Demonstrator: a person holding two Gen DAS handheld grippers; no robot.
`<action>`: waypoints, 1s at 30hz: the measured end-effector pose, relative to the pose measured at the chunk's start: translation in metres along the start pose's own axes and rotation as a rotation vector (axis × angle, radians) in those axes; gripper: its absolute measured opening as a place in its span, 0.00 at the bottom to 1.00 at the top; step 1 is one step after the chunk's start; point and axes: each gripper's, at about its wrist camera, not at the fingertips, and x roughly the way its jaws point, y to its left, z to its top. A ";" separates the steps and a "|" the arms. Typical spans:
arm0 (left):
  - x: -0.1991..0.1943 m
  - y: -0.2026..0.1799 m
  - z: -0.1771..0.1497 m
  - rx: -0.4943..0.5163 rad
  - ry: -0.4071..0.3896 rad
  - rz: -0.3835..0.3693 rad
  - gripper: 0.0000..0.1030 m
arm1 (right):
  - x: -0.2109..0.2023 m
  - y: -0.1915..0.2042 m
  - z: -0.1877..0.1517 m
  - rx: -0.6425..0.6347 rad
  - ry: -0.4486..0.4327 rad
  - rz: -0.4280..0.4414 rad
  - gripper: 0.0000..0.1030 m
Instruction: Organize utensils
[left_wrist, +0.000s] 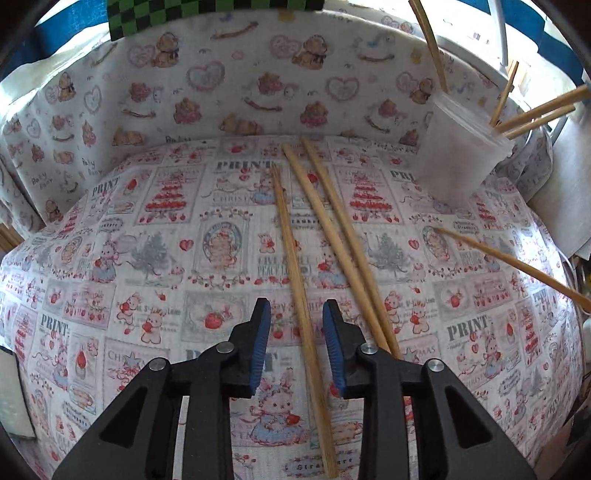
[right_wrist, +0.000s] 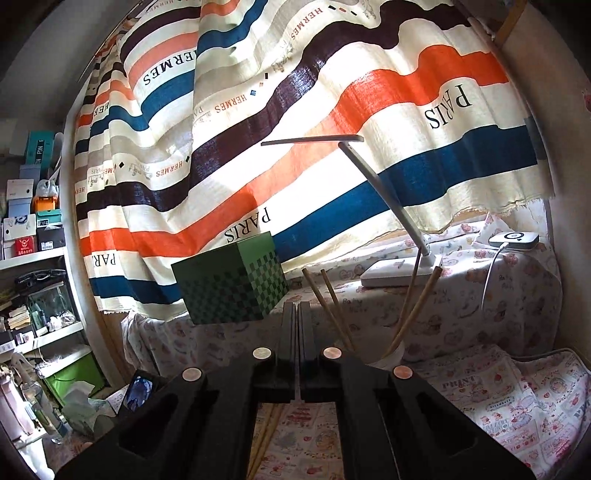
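Note:
Three wooden chopsticks lie side by side on the printed tablecloth (left_wrist: 110, 280). One chopstick (left_wrist: 301, 291) runs between the blue pads of my left gripper (left_wrist: 296, 314), which points down at it; the jaws stand apart and the pads do not touch the wood. The other two chopsticks (left_wrist: 341, 236) lie just to its right. A fourth chopstick (left_wrist: 517, 264) lies at the right. A translucent plastic cup (left_wrist: 461, 158) at the back right holds several chopsticks (left_wrist: 535, 114). My right gripper (right_wrist: 297, 314) is shut and empty, held level above the table, with the cup's chopsticks (right_wrist: 332, 310) just right of it.
A green checkered box (right_wrist: 229, 280) stands at the back of the table. A white desk lamp (right_wrist: 399, 273) stands on the cloth-covered ledge behind the cup, with a small white device (right_wrist: 513, 240) on a cable nearby. Striped curtains hang behind. Cluttered shelves (right_wrist: 33, 258) stand at the left.

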 end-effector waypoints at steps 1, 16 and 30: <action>0.000 -0.001 -0.001 0.006 -0.001 0.005 0.27 | 0.004 0.001 -0.002 -0.006 0.020 -0.010 0.02; -0.026 0.019 0.009 -0.073 -0.123 -0.073 0.06 | 0.090 -0.035 -0.043 0.077 0.491 -0.103 0.02; -0.039 0.014 0.008 -0.045 -0.169 -0.065 0.06 | 0.114 -0.049 -0.100 -0.190 0.872 -0.247 0.20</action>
